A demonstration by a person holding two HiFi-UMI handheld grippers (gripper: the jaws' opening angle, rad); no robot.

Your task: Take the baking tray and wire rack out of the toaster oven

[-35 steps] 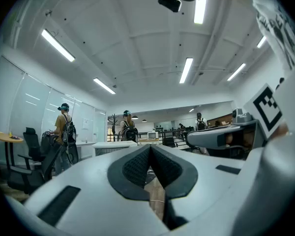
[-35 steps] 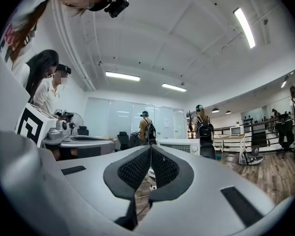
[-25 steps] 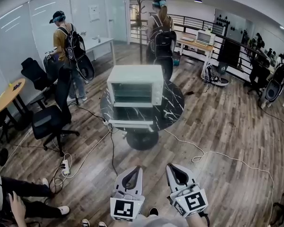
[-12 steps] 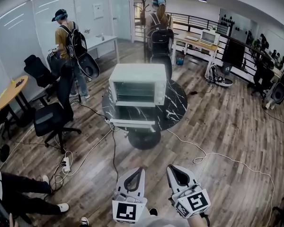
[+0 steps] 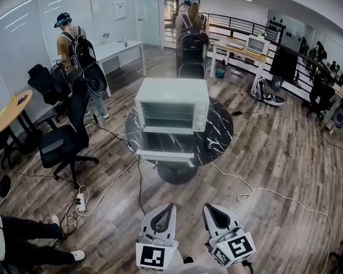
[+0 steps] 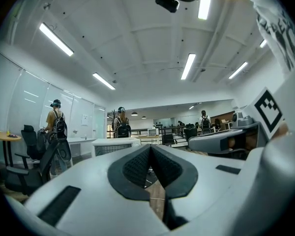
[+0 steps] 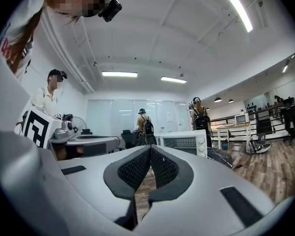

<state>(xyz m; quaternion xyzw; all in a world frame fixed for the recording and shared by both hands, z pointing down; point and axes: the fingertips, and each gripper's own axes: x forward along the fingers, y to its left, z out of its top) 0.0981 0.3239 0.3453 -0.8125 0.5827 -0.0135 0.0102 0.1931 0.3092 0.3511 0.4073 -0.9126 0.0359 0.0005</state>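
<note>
I look over a wood-plank floor (image 5: 274, 153) with a round black marble table (image 5: 220, 131) at centre, a black office chair (image 5: 60, 144) left of it, glass partition walls (image 5: 23, 44) behind, a white desk (image 5: 117, 48) beside them, strip lights (image 6: 188, 66) overhead.

Round marble table (image 5: 218, 133); black office chair (image 5: 58, 145) left.

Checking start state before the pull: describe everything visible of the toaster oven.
The toaster oven is a white, metal-looking box standing upright on a round black marbled table. Its dark-paned door is folded down open toward the camera. Shelf lines show in the cavity, too small to tell what they are. Knobs run down its right front. Only the table touches it.
</note>
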